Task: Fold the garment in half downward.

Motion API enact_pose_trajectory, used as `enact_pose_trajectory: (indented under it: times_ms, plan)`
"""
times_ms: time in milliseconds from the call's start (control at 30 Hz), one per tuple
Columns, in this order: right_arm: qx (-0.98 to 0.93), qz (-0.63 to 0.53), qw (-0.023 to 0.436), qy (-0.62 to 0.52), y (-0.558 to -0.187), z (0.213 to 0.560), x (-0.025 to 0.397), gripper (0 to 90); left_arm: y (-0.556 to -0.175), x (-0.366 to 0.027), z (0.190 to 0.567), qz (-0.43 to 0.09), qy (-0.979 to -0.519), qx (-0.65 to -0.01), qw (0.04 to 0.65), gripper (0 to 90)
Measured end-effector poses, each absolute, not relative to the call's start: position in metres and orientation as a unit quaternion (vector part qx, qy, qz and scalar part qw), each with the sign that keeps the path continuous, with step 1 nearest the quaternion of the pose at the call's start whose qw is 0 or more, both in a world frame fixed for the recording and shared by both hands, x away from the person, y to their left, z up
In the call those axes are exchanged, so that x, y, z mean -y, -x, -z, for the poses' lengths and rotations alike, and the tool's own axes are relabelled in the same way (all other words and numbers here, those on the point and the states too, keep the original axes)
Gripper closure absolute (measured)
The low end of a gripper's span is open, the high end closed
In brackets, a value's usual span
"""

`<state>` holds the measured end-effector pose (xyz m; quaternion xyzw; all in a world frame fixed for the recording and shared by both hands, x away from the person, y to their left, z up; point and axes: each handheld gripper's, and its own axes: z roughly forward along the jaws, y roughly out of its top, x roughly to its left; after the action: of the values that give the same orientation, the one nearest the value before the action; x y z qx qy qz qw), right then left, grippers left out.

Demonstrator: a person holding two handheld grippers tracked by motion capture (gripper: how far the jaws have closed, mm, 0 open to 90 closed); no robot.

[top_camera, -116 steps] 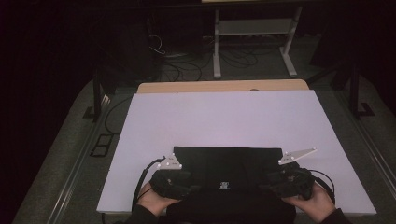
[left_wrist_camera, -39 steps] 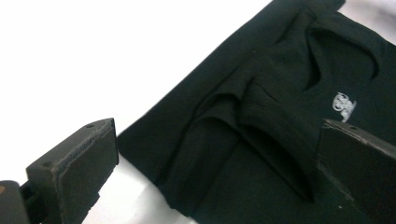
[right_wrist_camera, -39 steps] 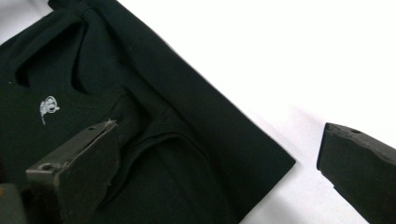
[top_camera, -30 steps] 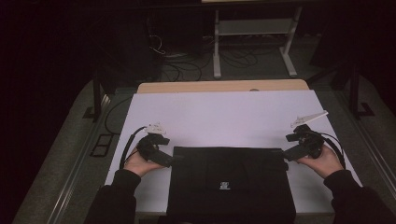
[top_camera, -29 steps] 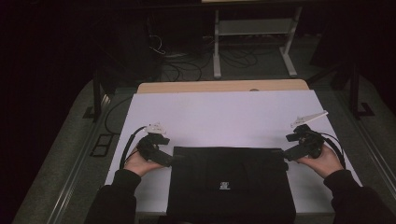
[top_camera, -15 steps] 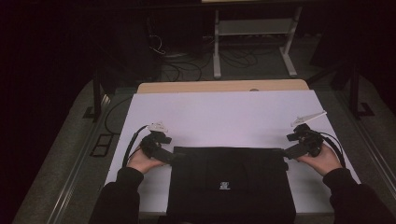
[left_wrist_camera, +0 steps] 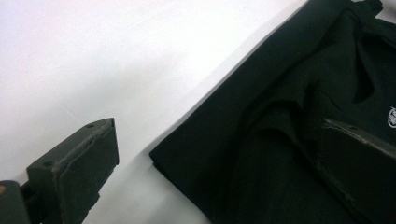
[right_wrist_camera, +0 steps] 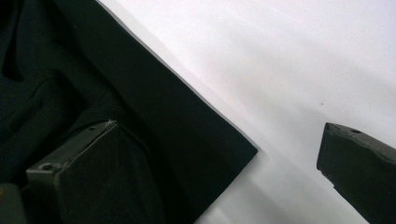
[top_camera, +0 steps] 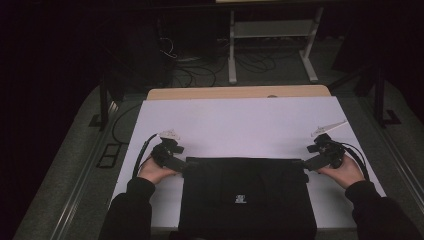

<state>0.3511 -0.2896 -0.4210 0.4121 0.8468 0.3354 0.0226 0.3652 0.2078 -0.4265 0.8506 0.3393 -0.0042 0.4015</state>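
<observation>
1. The left gripper sits low over the white table, held in the person's left hand, whose palm cups it from below and from the near side. The forearm, in a dark sleeve, comes up from the near edge and angles slightly inward.
2. Its jaws stand spread apart. In the left gripper view, one jaw is over bare table to the outside and the other over the black folded garment, so the garment's far left corner lies between them, not pinched.
3. The right gripper mirrors it on the other side. The right hand grips it from behind, with the wrist bent so that the tool points inward toward the cloth.
4. Its jaws are also parted. In the right gripper view, one jaw hangs over the dark fabric and the other over the white surface, with the garment's far right corner in the gap, untouched by either pad as far as can be seen.
5. The garment lies flat between the two grippers and extends from their tips back toward the person, with its far edge in line with both tools. A small pale logo sits midway between the hands, nearer the person.
6. A cable loops from the left gripper outward along the table.
</observation>
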Motion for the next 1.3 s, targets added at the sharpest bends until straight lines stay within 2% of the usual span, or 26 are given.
enact_pose_trajectory:
  times_ms: [733,967,1133,1300]
  plan:
    - [-0.84,-0.334,0.01,-0.427,-0.361,0.434,0.297,0.0,-0.372,-0.212,0.437,0.016,-0.846,-0.347,0.404,0.0]
    - [-0.842,-0.333,0.0,-0.424,-0.363,0.438,0.295,7.1,-0.37,-0.214,0.44,0.012,-0.846,-0.343,0.408,9.8]
    - [-0.843,-0.337,-0.002,-0.419,-0.363,0.438,0.294,15.7,-0.37,-0.211,0.441,0.013,-0.848,-0.341,0.405,13.6]
    - [-0.842,-0.347,-0.007,-0.412,-0.362,0.438,0.296,29.0,-0.373,-0.213,0.443,0.02,-0.846,-0.346,0.406,18.3]
